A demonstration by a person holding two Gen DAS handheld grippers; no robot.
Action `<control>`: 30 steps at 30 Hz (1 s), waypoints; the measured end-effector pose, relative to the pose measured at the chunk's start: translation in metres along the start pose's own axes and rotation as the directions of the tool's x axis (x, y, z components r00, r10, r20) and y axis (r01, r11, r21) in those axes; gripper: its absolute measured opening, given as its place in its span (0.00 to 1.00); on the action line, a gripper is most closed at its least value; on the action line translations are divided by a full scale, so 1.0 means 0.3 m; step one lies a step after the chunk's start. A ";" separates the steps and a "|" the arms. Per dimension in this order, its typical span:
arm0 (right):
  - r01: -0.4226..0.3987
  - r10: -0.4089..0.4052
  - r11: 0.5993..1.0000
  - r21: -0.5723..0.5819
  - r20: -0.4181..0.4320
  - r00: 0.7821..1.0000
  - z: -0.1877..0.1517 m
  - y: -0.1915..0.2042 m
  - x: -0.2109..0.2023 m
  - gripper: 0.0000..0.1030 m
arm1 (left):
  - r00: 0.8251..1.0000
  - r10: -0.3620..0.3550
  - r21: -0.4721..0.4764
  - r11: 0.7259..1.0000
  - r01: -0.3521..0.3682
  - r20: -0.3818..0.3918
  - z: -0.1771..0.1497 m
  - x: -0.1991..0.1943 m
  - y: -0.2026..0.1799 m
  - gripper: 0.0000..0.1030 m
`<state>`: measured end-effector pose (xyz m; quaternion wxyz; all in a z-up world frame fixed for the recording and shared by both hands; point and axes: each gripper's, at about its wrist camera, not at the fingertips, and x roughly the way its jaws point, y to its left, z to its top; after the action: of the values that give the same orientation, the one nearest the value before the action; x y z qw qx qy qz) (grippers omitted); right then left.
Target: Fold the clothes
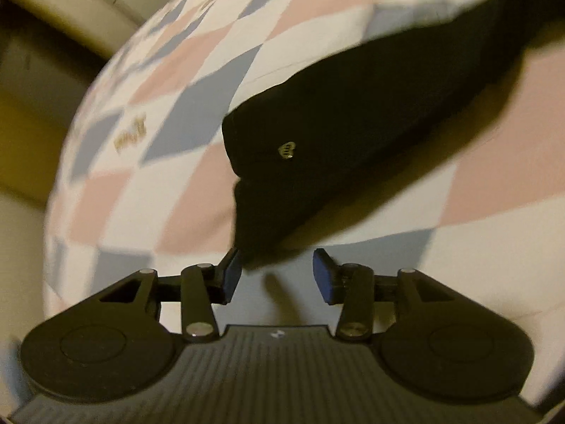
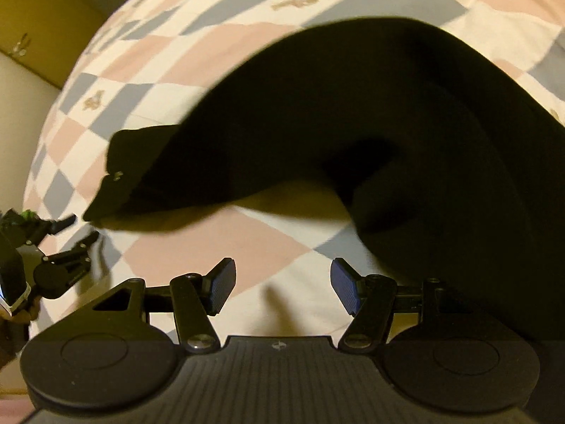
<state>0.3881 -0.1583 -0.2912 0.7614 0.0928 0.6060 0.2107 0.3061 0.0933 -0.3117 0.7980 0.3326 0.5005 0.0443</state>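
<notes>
**Both grippers open over a black garment on the checked bed**

The left gripper point(image 1: 277, 275) has its blue-padded fingers point(image 1: 233, 274) spread apart with nothing between them; a corner of the black garment point(image 1: 353, 134) hangs just at the left pad, whether touching it or not I cannot tell. The right gripper point(image 2: 282, 286) is likewise parted and empty, its right finger point(image 2: 344, 286) close beside the dark cloth.

The garment lies humped and raised across the checked bedsheet point(image 1: 148, 183), pink, grey-blue and white, throwing a shadow beneath.

The left view shows a small gold emblem point(image 1: 286, 150) plainly. Only the right view catches the other gripper from the side, at the garment's far corner, plus the large fold arching overhead.
</notes>
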 end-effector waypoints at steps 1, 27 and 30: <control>0.007 -0.007 1.000 0.008 -0.004 1.000 -0.001 -0.007 0.007 0.61 | 1.000 0.021 0.059 0.998 -0.022 0.012 -0.001 0.020 -0.010 0.42; -0.110 0.055 0.931 0.348 0.164 0.985 0.076 -0.168 -0.117 0.68 | 0.905 -0.414 -0.926 0.294 0.236 0.099 0.294 0.215 0.748 0.35; -0.119 0.044 0.913 0.390 0.196 0.980 0.084 -0.200 -0.121 0.68 | 0.853 -0.512 -0.955 0.191 0.226 0.099 0.199 0.294 0.630 0.35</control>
<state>0.4186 -0.2248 -0.2768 0.7692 0.2904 0.5594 0.1050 0.4486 0.2464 -0.2541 0.7535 -0.3423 0.5332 0.1753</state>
